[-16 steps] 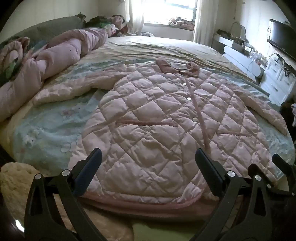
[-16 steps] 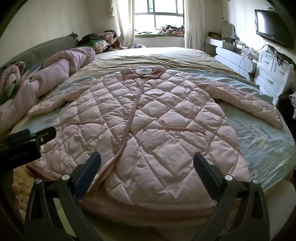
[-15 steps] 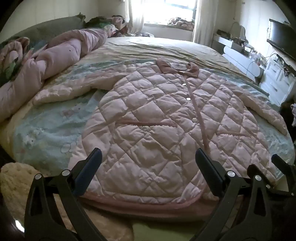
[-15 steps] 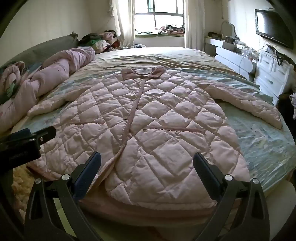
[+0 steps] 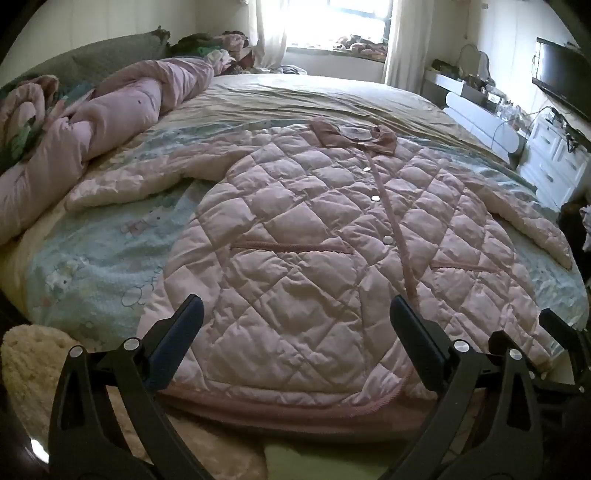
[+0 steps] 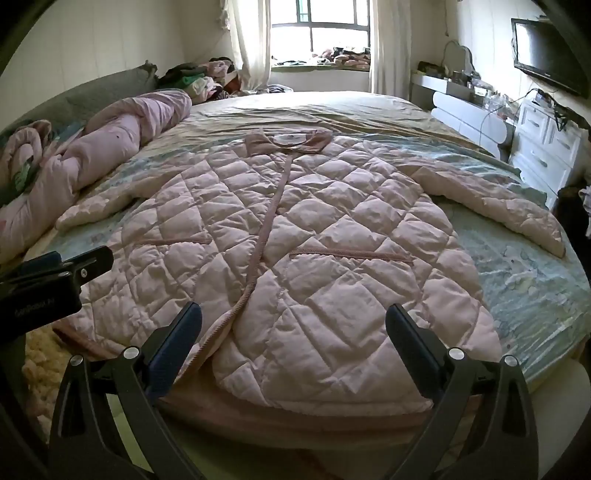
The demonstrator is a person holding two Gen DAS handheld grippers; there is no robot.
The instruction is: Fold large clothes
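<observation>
One wide bed [image 5: 280, 92], covered by a pale blue printed sheet near its foot and a yellowish sheet further up, fills most of both wrist views. A bright curtained window [image 6: 321, 33] is seen at the far wall, a white chest of drawers [image 6: 546, 147] stands along the right side, and a dark flat screen [image 6: 546, 55] is mounted on the wall above it. A cream fluffy rug [image 5: 29, 365] is visible on the floor at the left of the bed's foot. One rolled pink duvet [image 5: 110, 122] is laid along the left side of the bed, before a grey headboard [image 5: 110, 55]. One large pink quilted coat [image 5: 314, 258], the garment to be folded, is spread flat and face up on the bed, its darker pink collar [image 5: 354, 134] towards the window, its hem at the bed's near edge and both sleeves stretched outwards. Three silver snap buttons are counted along its front strip. Two pocket slits are seen, one on each front panel. The left gripper [image 5: 295, 339] is held above the hem with its jaws fully spread and nothing grasped; the right gripper [image 6: 293, 339] is likewise spread wide over the hem and empty.
</observation>
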